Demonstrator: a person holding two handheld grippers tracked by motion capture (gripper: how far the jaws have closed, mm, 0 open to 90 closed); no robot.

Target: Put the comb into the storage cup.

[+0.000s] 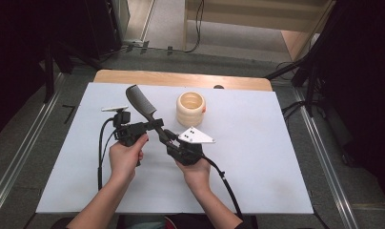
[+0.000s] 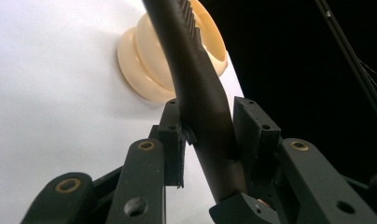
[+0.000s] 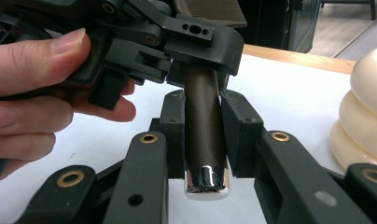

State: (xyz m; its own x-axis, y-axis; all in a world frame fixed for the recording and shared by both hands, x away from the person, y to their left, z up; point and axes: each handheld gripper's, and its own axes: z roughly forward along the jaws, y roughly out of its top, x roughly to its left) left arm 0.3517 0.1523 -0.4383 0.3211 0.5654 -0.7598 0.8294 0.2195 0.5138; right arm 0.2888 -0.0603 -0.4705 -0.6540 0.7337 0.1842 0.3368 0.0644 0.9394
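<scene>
From the high view, both hands sit close together over the white table (image 1: 257,157), and a dark comb (image 1: 142,106) runs up and to the left from between them, toothed end raised above the tabletop. The left gripper (image 1: 151,125) has the handle from the left side, the right gripper (image 1: 170,141) just below it – the two are practically touching. A cream ribbed cup (image 1: 191,109) stands just beside the comb, to its right. In the left gripper view, the jaws are clamped on the comb's handle (image 2: 210,126), with the cup (image 2: 144,70) lying behind it. In the right gripper view, the jaws squeeze the handle near its shiny silver end cap (image 3: 207,182), left gripper (image 3: 196,60) gripping right above – nothing loose.
</scene>
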